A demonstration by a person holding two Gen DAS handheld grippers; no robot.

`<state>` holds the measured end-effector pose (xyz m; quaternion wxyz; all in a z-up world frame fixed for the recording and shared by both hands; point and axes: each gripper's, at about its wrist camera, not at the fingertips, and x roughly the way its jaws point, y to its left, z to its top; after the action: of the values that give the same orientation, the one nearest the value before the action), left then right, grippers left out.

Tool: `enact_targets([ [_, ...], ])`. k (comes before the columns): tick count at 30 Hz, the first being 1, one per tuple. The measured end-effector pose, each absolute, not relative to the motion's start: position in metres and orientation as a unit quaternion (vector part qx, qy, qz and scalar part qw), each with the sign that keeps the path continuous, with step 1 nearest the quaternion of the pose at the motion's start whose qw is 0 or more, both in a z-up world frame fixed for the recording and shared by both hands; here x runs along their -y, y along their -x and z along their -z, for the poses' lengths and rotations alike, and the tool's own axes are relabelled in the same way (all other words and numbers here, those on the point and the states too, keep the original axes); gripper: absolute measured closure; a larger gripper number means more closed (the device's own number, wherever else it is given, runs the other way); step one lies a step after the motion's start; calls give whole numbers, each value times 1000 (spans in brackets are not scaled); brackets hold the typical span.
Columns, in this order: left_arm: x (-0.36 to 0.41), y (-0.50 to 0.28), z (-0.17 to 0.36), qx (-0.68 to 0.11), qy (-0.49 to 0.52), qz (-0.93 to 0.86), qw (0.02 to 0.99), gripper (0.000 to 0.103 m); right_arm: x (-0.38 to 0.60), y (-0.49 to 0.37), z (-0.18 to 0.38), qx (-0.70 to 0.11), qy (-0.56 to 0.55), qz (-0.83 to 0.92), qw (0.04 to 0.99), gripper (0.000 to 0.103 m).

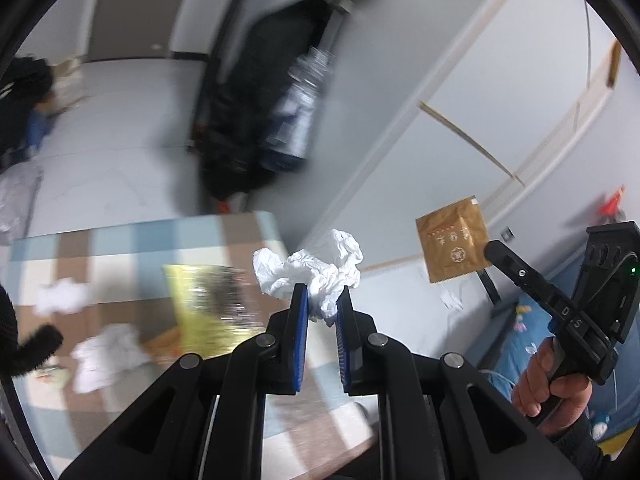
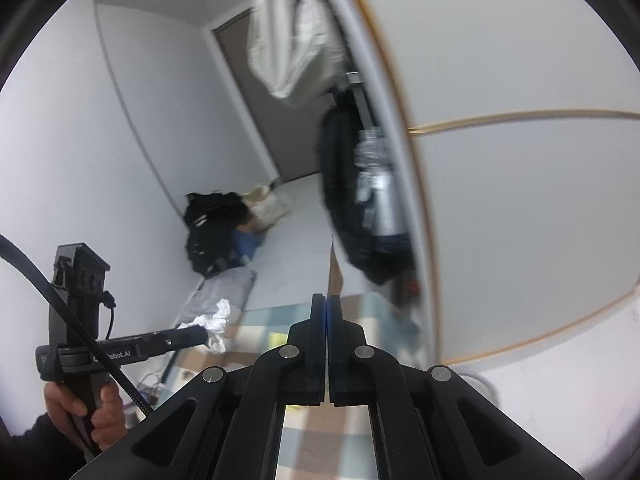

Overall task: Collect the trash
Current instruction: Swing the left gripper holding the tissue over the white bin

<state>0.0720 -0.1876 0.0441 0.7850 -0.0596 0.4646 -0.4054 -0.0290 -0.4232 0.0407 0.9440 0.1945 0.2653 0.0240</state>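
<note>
The crumpled tissue (image 1: 310,276) is light, soft and compressible; a pinch across its bulk should suffice. The left gripper (image 1: 322,300) holds it aloft between nearly closed fingers, above the checkered desk (image 1: 120,248). The right gripper (image 2: 327,312), raised level, pinches a thin brown packet (image 1: 454,242) edge-on between fully closed fingers.

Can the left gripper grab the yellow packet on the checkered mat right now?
Probably not yet: the left gripper is already shut on a crumpled tissue, so its jaws are occupied. The yellow packet lies uncovered on the checkered mat.
</note>
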Motion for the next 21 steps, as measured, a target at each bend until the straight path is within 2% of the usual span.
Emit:
enact_targets([
  [10, 305, -64, 3, -517, -7, 444, 732, 94, 507, 46, 29, -319, -237, 25, 917, 103],
  [21, 374, -78, 85, -610, -38, 410, 677, 94, 551, 26, 136, -385, -298, 29, 873, 103],
])
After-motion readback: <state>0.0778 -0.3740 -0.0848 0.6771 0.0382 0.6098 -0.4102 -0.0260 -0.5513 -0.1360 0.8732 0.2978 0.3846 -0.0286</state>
